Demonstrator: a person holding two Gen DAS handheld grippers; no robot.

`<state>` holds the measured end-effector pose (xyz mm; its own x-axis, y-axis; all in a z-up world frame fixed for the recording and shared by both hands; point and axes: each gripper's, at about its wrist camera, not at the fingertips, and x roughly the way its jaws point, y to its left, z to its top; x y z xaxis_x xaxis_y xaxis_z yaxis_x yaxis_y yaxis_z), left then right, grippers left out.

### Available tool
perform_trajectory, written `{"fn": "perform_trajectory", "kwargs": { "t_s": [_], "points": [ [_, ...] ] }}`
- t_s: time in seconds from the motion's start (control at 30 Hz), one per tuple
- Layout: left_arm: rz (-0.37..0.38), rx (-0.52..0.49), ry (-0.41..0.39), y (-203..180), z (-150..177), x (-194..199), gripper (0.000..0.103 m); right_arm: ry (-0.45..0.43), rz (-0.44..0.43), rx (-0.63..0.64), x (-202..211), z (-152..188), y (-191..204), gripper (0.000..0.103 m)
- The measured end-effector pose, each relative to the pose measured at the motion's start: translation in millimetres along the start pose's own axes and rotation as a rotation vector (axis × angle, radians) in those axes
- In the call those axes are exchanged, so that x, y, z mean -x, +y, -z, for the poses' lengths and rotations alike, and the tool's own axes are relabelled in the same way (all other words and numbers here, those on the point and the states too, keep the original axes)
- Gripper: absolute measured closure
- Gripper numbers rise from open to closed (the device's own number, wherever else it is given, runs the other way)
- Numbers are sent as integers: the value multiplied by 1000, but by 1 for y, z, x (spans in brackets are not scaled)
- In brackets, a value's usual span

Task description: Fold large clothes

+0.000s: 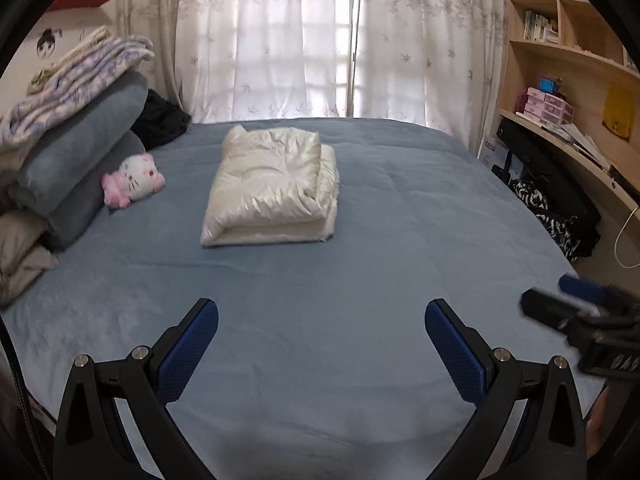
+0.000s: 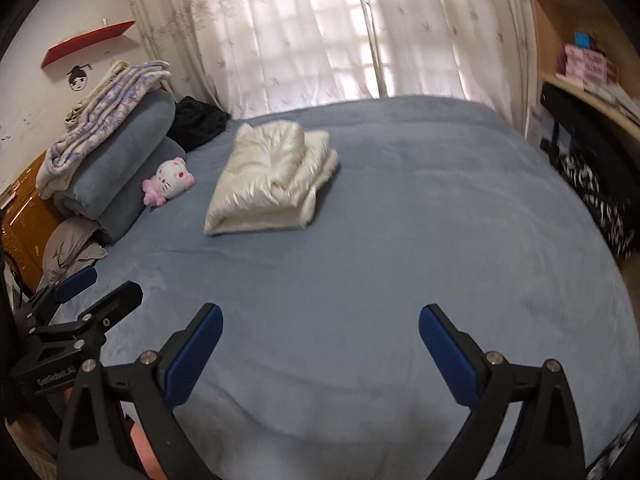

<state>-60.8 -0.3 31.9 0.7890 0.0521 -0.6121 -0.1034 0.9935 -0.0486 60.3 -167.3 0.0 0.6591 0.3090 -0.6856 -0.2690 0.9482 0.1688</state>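
Bedroom seen along my two hand-held grippers, both hovering over the near part of a wide bed covered in a blue-grey blanket [image 1: 360, 264]. My left gripper [image 1: 321, 344] has its jaws spread wide, blue pads facing each other across bare blanket, with nothing between them. My right gripper [image 2: 321, 346] is likewise spread wide and holds nothing; from the left camera it shows as a blurred black and blue shape at the right edge [image 1: 576, 308], and from the right camera the left gripper shows at the left edge [image 2: 76, 308]. The garment I am folding, a cream puffy jacket [image 1: 272, 188], lies folded into a thick rectangular bundle on the far middle of the bed, well apart from both grippers, with a second layer sticking out along its right side. Left of it, a small white and pink plush cat [image 1: 134, 180] leans against a stack of rolled grey-blue bedding [image 1: 80, 160], which carries a crumpled white and lilac patterned blanket [image 1: 80, 80] on top. A dark piece of clothing [image 1: 160, 120] sits in the far left corner of the bed. Beyond the bed hang sheer curtains with a pale leaf print [image 1: 320, 40], lit from behind by a window. Along the right wall stands a light wooden shelf unit [image 1: 572, 60] with books and small pink boxes. A red wall shelf [image 2: 86, 42] hangs on the left wall.
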Motion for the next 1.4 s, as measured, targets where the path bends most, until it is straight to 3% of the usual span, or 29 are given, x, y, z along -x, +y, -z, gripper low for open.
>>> {"fn": "perform_trajectory", "kwargs": {
  "t_s": [0.27,0.57,1.4],
  "points": [
    [-5,35,-8,-17,24,-1,1,-6,47,-3,0,31,-5,4],
    [-11,39,-12,-21,31,1,1,-43,74,14,11,35,-7,4],
    [-29,59,29,-26,36,-4,1,-38,64,6,10,43,-12,4]
  ]
}}
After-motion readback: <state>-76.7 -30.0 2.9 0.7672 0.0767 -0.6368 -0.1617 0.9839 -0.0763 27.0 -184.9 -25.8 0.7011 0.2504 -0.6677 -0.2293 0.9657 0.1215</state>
